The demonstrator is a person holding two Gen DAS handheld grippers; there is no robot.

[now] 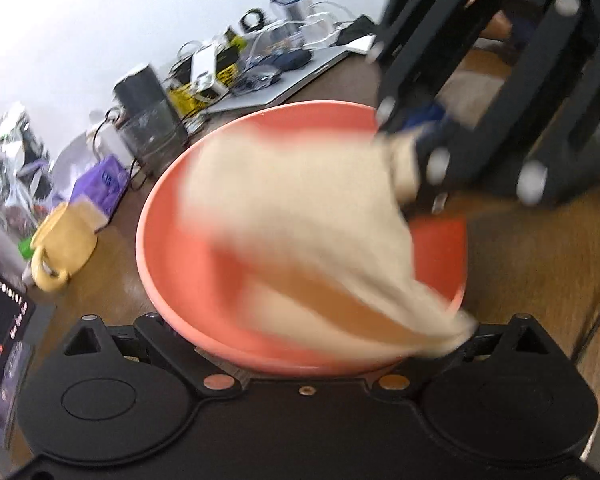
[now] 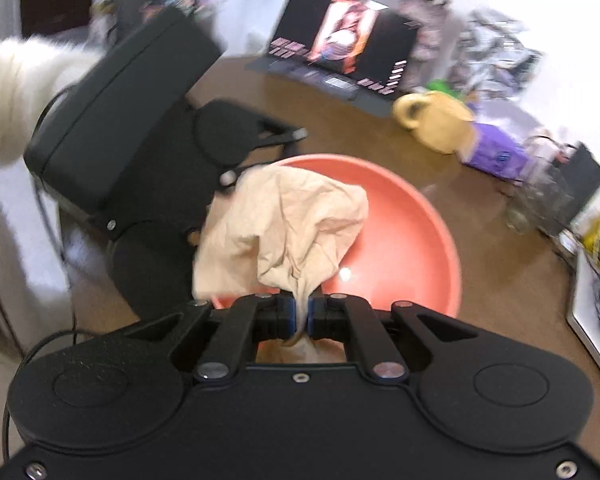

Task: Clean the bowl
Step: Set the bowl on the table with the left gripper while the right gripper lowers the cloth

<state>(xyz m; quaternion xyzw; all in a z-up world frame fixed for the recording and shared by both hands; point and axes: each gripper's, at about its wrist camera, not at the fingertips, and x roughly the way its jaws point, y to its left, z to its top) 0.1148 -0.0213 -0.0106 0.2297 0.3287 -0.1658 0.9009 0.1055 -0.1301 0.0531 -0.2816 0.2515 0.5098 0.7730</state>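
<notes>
From my left hand-held gripper (image 1: 300, 344) camera, going left to right, I see an open laptop (image 1: 4, 360) at the edge, a yellow mug (image 1: 62, 246) and a purple box (image 1: 100, 186) on the brown wooden worktop (image 1: 540, 264). Behind them stand a dark wire rack (image 1: 148, 128) and a jumble of cables and bottles against the pale wall (image 1: 100, 20). The salmon-pink bowl (image 1: 180, 248) sits on the worktop right in front of this gripper; its jaws stand wide on either side of the near rim, though whether they press on it I cannot tell through the blur. A beige cloth (image 1: 300, 208) drapes across the bowl's inside and over its rim. On the right, my right hand-held gripper (image 2: 300, 314) is clamped tight on a bunched corner of that cloth, the blue pads (image 2: 286, 316) pinching it. In its view a cream sleeve (image 2: 16, 96) shows at far left, with the laptop open beyond the bowl.
</notes>
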